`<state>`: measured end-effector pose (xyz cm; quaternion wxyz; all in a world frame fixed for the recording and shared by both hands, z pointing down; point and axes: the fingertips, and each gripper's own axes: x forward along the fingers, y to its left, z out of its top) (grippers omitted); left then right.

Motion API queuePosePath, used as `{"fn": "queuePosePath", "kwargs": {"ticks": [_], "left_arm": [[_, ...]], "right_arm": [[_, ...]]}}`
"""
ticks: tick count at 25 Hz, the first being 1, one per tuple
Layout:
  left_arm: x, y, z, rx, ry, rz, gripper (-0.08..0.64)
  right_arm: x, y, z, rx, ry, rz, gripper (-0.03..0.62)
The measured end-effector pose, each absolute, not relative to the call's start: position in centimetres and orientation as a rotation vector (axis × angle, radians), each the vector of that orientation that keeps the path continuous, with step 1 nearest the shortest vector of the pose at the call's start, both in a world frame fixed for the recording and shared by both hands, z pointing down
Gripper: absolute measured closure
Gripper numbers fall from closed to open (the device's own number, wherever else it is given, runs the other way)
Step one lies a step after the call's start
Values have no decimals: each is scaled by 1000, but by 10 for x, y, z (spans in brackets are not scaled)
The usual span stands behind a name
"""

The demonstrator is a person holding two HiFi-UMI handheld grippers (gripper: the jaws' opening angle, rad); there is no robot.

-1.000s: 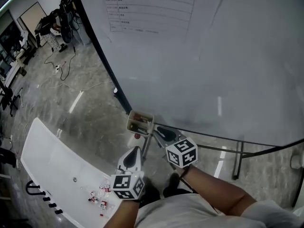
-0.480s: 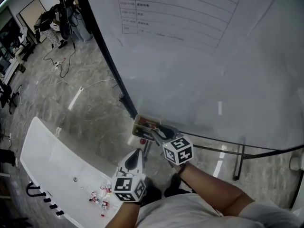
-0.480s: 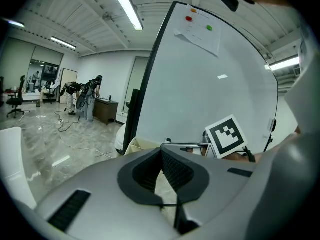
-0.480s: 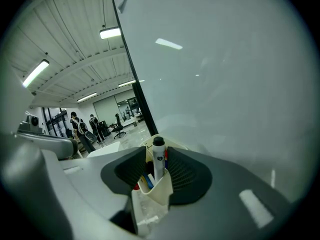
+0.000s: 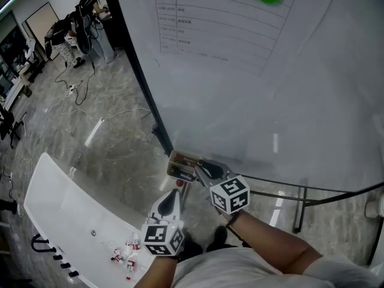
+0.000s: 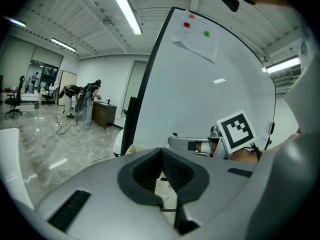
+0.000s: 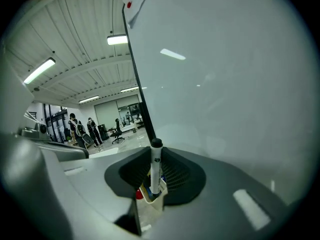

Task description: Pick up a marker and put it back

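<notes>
- Holding a gripper in each hand, we stand at the whiteboard point(image 5: 282, 101), close to the small holder point(image 5: 180, 162) at its lower edge.
- Our right gripper point(image 5: 203, 169) has just been closing. Its jaws are only partly apart, with the marker point(image 7: 155, 169) upright between them and the pads pressing its barrel from both sides.
- That marker has a black cap on top, and its lower end sits in the holder among other pens point(image 7: 141, 193).
- Our left gripper point(image 6: 163, 159) hangs lower and nearer to us, just beside the right one, touching nothing.
- Its jaws are a narrow slit apart, with only floor showing through the gap.
</notes>
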<state>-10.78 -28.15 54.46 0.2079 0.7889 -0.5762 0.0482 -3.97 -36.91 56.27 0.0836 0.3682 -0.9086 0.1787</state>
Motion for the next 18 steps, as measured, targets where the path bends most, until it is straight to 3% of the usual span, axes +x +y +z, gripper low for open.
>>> {"fn": "queuePosePath", "kwargs": {"ticks": [18], "left_arm": [[-90,-277,448,2379,-1629,-48,557]], "right_arm": [[14,-309,385,1265,-2898,270,526]]}}
